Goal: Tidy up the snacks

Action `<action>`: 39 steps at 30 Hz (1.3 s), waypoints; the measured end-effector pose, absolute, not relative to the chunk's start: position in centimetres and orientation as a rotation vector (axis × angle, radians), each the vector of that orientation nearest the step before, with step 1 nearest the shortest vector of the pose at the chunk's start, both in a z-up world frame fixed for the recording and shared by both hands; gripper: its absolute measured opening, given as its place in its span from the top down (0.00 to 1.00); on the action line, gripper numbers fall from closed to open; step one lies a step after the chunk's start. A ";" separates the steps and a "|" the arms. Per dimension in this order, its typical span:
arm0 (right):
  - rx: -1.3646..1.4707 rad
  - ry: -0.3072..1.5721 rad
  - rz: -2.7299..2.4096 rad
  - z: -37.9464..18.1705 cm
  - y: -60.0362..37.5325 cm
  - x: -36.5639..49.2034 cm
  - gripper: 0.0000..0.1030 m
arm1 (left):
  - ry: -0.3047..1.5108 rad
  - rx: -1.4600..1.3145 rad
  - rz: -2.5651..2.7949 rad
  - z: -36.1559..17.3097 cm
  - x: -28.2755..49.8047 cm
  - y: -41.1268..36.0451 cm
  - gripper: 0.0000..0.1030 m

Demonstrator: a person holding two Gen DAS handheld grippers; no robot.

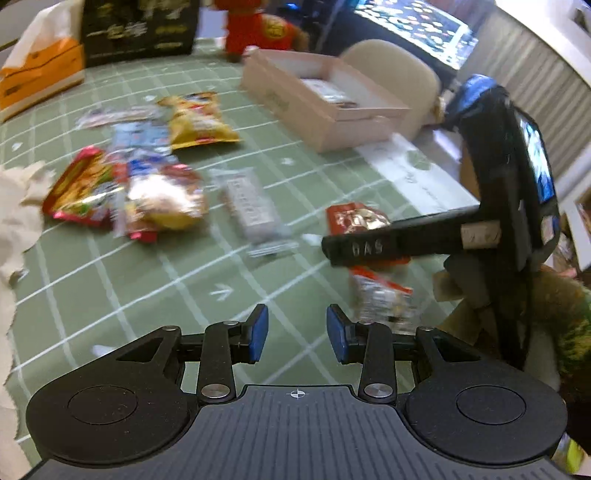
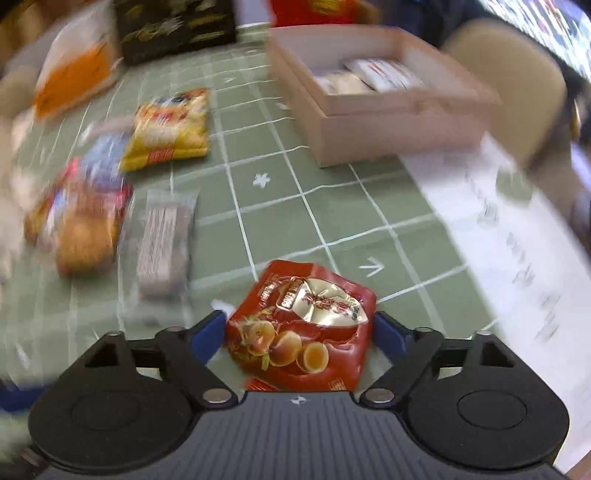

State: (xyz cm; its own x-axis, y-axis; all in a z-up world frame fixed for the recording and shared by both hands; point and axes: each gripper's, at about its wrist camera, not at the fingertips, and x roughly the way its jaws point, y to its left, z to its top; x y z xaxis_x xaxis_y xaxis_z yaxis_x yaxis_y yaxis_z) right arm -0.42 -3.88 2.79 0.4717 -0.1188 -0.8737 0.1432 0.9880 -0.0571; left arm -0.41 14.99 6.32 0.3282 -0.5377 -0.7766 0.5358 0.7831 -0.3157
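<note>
My right gripper (image 2: 301, 325) is shut on a red snack packet (image 2: 314, 306) printed with round pastries; its blue pads press the packet's two sides just above the green checked tablecloth (image 2: 332, 206). In the left wrist view the same packet (image 1: 354, 218) shows behind a black finger (image 1: 369, 247) of that gripper. My left gripper (image 1: 297, 332) is open over bare cloth, with nothing between its pads. A pale wooden box (image 2: 388, 122) (image 1: 321, 125) with white packets inside stands at the back right. Loose snacks lie to the left: a yellow bag (image 2: 170, 125) (image 1: 195, 122) and a clear-wrapped bar (image 2: 162, 240) (image 1: 251, 210).
More packets are heaped at the left (image 1: 122, 184). An orange tissue box (image 1: 40, 74), a black box (image 1: 140, 29) and a red plush toy (image 1: 258, 29) line the far edge. A beige chair (image 1: 399, 74) stands behind the wooden box. A cream cloth (image 1: 14, 206) lies at the far left.
</note>
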 end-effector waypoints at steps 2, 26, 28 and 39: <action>0.071 1.068 -0.195 2.8 -6.7 -1.7 0.19 | 0.992 0.043 -0.751 6.7 -1.2 13.6 0.62; 0.239 0.895 -0.459 1.2 -13.5 -13.0 0.00 | 0.902 0.382 -0.780 4.4 -5.0 4.7 0.38; 0.243 0.891 -0.468 1.2 -13.3 -13.2 0.00 | 0.912 0.368 -0.795 4.5 -5.0 4.6 0.38; 0.264 0.953 -0.426 1.6 -14.2 -10.5 0.00 | 0.965 0.280 -0.849 4.4 -5.9 3.3 0.39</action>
State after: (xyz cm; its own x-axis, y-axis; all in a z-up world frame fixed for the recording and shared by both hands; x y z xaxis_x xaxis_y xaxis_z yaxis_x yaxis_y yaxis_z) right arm -10.55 -14.19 1.61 0.5062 -0.2342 -0.8300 0.4623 0.8861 0.0319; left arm -5.88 3.31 4.43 0.2860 -0.5079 -0.8126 0.7412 0.6546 -0.1483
